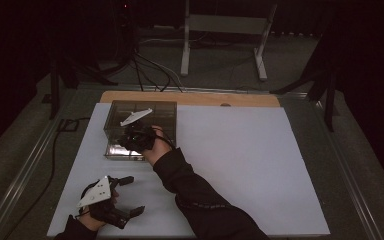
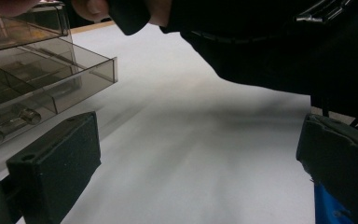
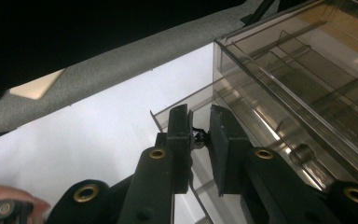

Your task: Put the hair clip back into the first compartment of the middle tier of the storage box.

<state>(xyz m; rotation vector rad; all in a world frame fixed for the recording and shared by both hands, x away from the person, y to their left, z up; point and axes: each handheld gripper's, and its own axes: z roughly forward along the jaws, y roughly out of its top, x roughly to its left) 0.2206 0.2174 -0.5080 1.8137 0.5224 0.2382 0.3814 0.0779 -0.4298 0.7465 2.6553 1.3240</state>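
two grippers are at work. right gripper (image 3: 199, 140) has its jaws pinched on the drawer handle (image 3: 198, 136) of a smoky clear box (image 1: 140, 117), which sits at the far left of the white mat (image 1: 240, 165); its drawer (image 2: 51, 88) is pulled partway out. left gripper (image 1: 126, 196) rests near the mat's front edge, jaws spread wide with nothing between them.

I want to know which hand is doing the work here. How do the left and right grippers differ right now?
The left gripper has its jaws wide apart with nothing between them; the right gripper is shut on a small dark thing at the drawer front of the clear box. The left rests low on the white table near the person; the right reaches farther out at the box. Both are black, hand-held and carry a grey plate.
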